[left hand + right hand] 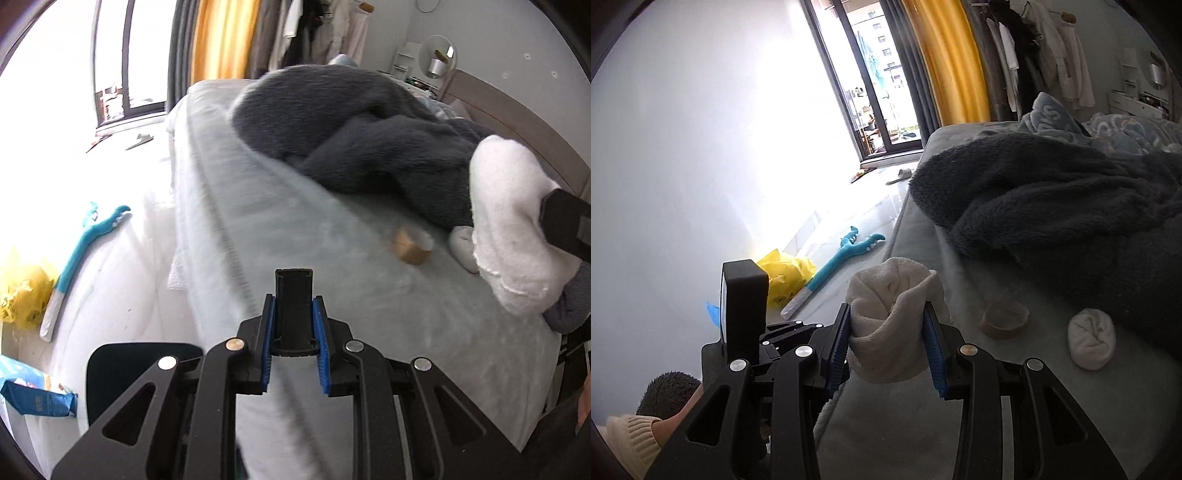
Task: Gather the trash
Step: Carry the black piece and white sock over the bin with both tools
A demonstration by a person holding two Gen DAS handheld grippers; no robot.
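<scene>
My right gripper [888,332] is shut on a rolled white sock [890,325] and holds it above the edge of the bed [960,424]. The same sock [509,221] shows large at the right of the left wrist view. My left gripper [294,325] is shut on a black rectangular object [294,306] over the bed; that object also stands at the left of the right wrist view [744,306]. A brown tape roll [1004,319] [412,245] and a second rolled white sock [1091,339] [463,243] lie on the bed beside a dark grey fleece blanket [1052,206] [351,129].
On the floor left of the bed lie a yellow plastic bag [786,277] [22,291], a blue toy grabber [842,258] [85,251] and a blue packet [37,398]. A dark chair [125,373] stands by the bed. A window, yellow curtain [953,62] and hanging clothes are behind.
</scene>
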